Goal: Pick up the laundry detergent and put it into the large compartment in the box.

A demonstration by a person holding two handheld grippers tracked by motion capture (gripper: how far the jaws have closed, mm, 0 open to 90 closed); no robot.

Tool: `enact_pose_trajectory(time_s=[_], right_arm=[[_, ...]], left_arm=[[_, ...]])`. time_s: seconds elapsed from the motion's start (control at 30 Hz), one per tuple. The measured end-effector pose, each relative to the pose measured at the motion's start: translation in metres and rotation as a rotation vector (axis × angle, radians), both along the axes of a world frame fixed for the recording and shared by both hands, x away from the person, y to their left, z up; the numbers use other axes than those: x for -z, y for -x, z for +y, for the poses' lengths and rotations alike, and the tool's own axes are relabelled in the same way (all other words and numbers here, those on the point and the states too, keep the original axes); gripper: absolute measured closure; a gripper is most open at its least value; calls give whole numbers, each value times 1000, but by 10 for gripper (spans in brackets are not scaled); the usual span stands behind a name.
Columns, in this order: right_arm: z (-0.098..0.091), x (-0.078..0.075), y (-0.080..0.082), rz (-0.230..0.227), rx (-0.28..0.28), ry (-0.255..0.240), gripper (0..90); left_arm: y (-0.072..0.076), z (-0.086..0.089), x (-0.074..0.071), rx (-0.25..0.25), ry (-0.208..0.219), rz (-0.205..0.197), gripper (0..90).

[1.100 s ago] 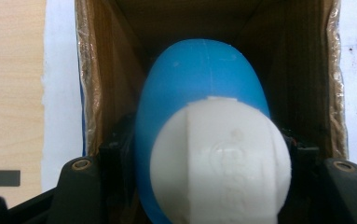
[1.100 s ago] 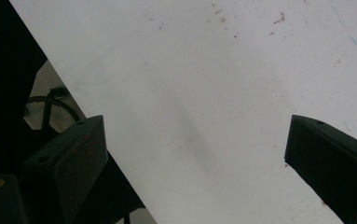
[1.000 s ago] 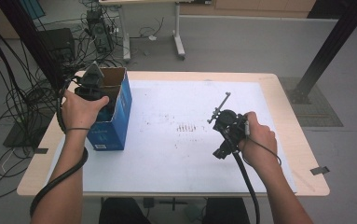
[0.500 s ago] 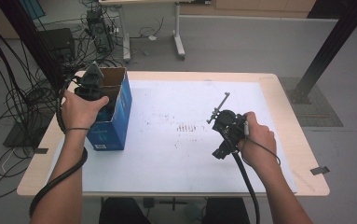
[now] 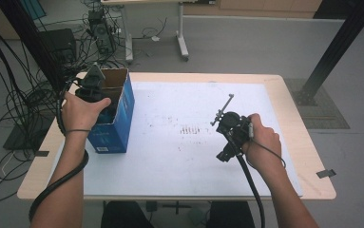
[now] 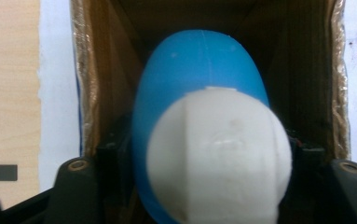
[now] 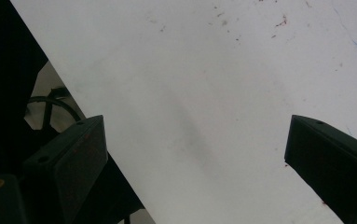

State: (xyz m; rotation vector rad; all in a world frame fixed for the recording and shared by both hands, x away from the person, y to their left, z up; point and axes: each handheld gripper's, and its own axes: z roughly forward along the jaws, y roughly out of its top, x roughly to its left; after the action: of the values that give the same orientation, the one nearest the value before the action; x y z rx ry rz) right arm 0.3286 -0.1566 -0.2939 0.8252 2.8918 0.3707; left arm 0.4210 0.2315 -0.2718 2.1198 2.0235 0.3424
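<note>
My left gripper (image 5: 93, 89) reaches down into an open blue cardboard box (image 5: 118, 121) at the table's left edge. In the left gripper view an egg-shaped blue and white object (image 6: 199, 79) sits between the jaws of the left gripper (image 6: 204, 156), above the box's brown inside (image 6: 101, 93). The jaws have just been opening, and the object is still between them with the pads at its sides. My right gripper (image 5: 226, 153) hovers over the white sheet (image 5: 179, 152) at the right of the table. The right gripper (image 7: 195, 154) is open, with nothing between its jaws.
The white sheet (image 7: 204, 70) covers most of the wooden table (image 5: 303, 142) and bears small ink marks near the middle. Cables and equipment lie on the floor beyond the left edge. A black post stands off the far right corner.
</note>
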Motion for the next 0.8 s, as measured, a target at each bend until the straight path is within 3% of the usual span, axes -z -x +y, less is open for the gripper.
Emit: enact_pose_trajectory(time_s=[0.53, 0.8], right_arm=[[-2, -1, 1, -5, 5, 0, 56], [0, -1, 1, -4, 6, 1, 56]], left_arm=[[1, -2, -5, -6, -1, 7, 334], [6, -1, -21, -14, -30, -26, 320]])
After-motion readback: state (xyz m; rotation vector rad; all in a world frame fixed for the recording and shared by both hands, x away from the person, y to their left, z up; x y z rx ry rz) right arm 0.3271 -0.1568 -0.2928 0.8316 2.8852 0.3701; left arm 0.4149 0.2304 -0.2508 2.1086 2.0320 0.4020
